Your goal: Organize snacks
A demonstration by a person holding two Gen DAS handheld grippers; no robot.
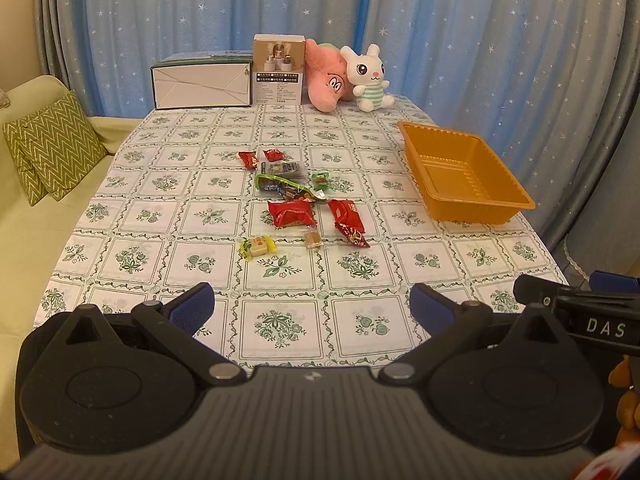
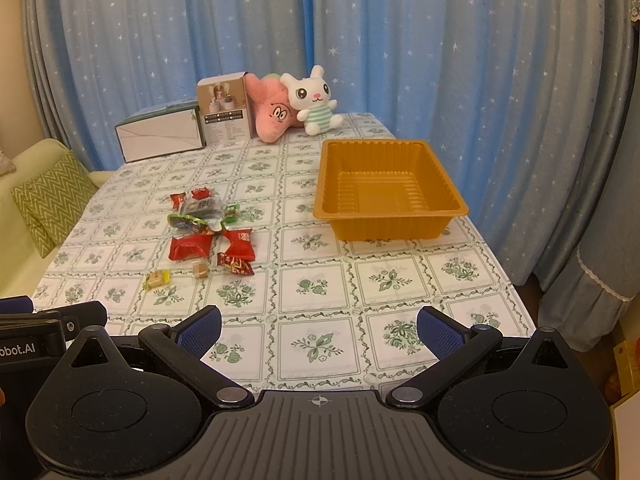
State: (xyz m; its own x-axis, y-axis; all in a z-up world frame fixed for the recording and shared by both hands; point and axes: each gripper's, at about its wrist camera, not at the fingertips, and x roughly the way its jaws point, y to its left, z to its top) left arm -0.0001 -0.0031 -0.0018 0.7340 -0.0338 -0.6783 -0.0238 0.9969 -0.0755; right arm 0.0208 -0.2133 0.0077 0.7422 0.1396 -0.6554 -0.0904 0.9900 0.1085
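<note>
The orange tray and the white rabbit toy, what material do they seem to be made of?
The orange tray looks like thin moulded plastic with a slightly glossy finish: its walls and floor carry pressed ribs and its rim is a thin flange. The white rabbit toy looks like soft plush fabric with stuffing: matte, fuzzy surface and rounded limbs. Neither can be confirmed by sight alone.

Home living room, sofa with cushion, starry curtains, plush toys on table

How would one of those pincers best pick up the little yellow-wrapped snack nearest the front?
Probably from straight above, fingers closing across the short sides of the yellow-wrapped snack. It lies flat on the tablecloth, apart from the other packets, so both sides are free. The open left gripper seems nearer.
</note>
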